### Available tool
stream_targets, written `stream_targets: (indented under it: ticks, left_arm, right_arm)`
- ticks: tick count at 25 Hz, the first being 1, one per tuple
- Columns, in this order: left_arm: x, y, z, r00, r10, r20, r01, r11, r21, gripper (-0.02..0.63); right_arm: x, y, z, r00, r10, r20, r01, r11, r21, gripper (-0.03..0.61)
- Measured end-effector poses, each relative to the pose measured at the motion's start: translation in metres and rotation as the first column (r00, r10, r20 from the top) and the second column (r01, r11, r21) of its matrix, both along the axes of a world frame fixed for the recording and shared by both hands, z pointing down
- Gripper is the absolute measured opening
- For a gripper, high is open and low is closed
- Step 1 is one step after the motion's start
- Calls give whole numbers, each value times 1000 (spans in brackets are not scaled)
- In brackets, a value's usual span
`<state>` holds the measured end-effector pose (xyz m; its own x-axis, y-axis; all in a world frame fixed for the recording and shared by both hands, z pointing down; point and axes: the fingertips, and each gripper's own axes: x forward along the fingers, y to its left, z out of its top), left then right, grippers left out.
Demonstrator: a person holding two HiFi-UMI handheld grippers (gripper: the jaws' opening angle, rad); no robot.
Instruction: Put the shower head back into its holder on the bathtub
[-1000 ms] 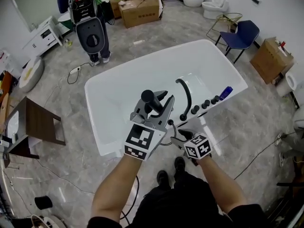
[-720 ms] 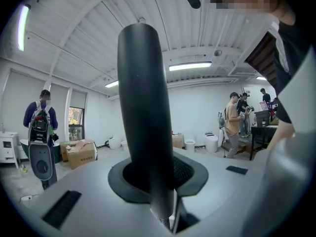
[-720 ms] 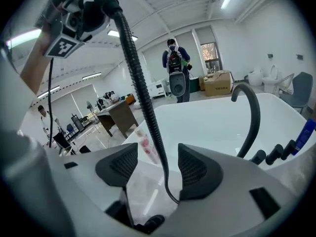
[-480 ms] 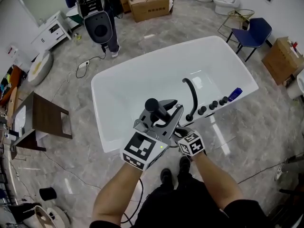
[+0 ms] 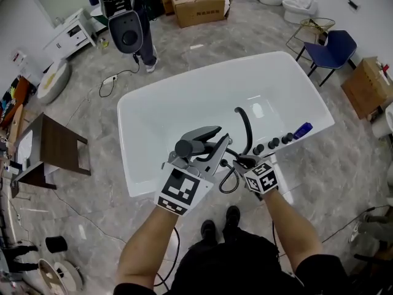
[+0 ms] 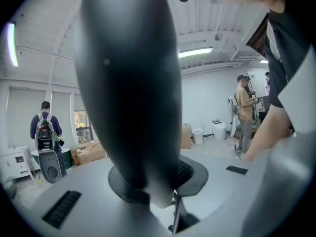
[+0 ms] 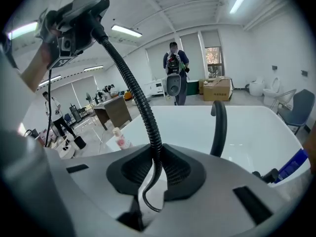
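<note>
Left claw (image 5: 206, 145): pressed tight onto the dark shower head (image 6: 129, 83). You hold the head in the air over the near rim of the white bathtub (image 5: 144, 112), and it fills your left gripper view.

Right claw (image 7: 154, 171): the jaws have just been closing. The pads now pinch the black ribbed hose (image 7: 143, 107). From the pinch the hose climbs up and left to the shower head. In the head view its slack hangs in a loop between your two claws.

Tub rim just beyond the right claw: a curved black spout (image 5: 246, 126), then a row of black knobs (image 5: 274, 142), then a blue bottle (image 5: 303, 129) lying on the rim.

Writing:
- The marker cube (image 5: 263, 178) on the right claw carries black-and-white squares and no letters.
- The blue bottle's label cannot be read.
- The cardboard box (image 5: 198, 3) on the floor past the tub has dark print, too small to read.

A person with a backpack (image 5: 124, 17) stands beside that box. A blue chair (image 5: 334, 49) is at the far right.
</note>
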<state>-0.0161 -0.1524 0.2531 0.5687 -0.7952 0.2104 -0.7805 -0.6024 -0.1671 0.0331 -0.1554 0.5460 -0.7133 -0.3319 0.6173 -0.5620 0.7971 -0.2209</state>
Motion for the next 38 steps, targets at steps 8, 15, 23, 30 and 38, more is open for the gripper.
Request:
stream_targets:
  ticks: [8,15,23,30,38]
  left_arm:
    - [-19,-25,-4,985,-127,119,121,991,52,81]
    - [-62,-35,-24,976,-201,87,194,977,88,81]
    - [-116,-34,-36,983,-175,54,170,982,84,81]
    - [-145,-32,-42,990,-138,42,133,986,97,81]
    - [-134,-45,-23,995,-101,-9,102,994,30,81]
  right_arm:
    - [-10,-42,-45,998,-44,50,40,997,67,77]
    - [-38,-69,-95,997,-74,37,68,985,158,77]
    - [-76,-91,-150,1000,-15,-16,19,954,300,80]
    - [-107,-98,-184,999,12,-42,6,921,389,80]
    - [-79,-84,-147,998,45,-48,-28,951,307,80]
